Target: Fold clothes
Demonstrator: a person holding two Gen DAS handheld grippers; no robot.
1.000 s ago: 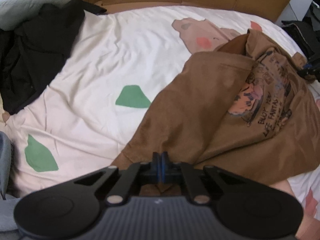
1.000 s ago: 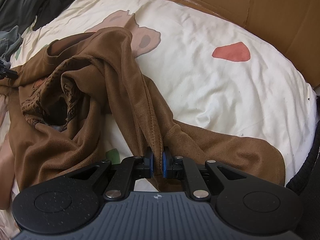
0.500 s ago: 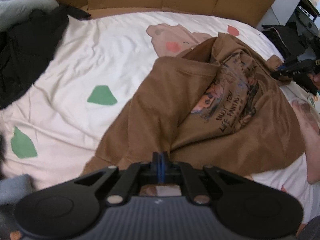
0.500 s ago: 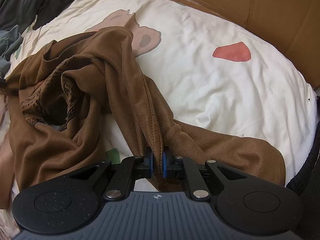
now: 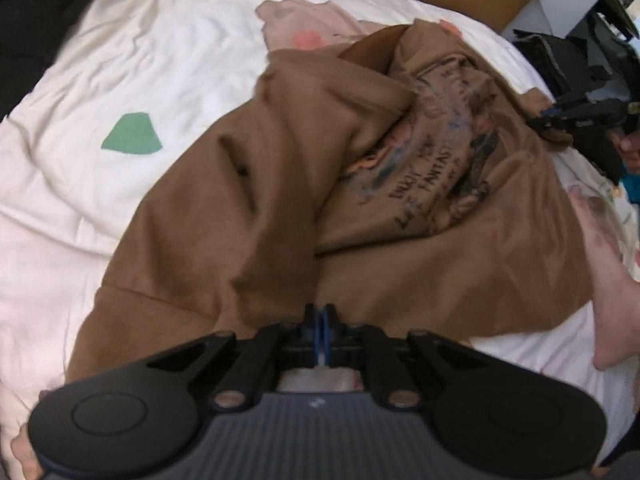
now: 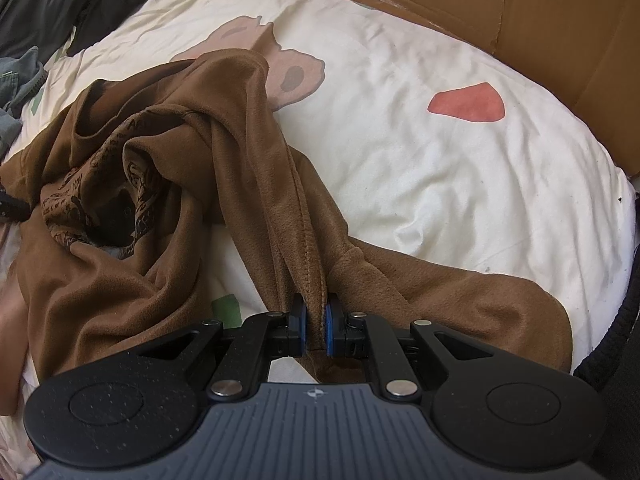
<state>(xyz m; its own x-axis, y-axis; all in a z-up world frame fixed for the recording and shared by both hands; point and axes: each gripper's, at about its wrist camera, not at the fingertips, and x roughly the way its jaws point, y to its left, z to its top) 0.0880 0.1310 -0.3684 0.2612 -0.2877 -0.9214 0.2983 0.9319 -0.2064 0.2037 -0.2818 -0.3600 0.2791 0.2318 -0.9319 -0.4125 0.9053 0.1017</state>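
The white sheet (image 5: 80,80) lay bare to the left of the bunched brown shirt (image 5: 280,200), open room there. Dark clothes (image 5: 36,32) blocked the far left corner, and a cardboard wall (image 6: 560,20) closed the far edge. On the right, what looked like a bare foot (image 5: 608,280) lay touching the shirt, narrowing that side.

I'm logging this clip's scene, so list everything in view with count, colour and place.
Brown printed T-shirt: one, crumpled mid-bed.
White bedsheet with coloured patches: one, under the shirt.
Brown cardboard sheet: one, along the bed's far edge.
Dark clothes pile: black and grey, far left corner.
Left gripper: black, blue pads, shut on the shirt's near edge.
Right gripper: black, blue pads, shut on a shirt seam.
Bare foot: one, right of the shirt.
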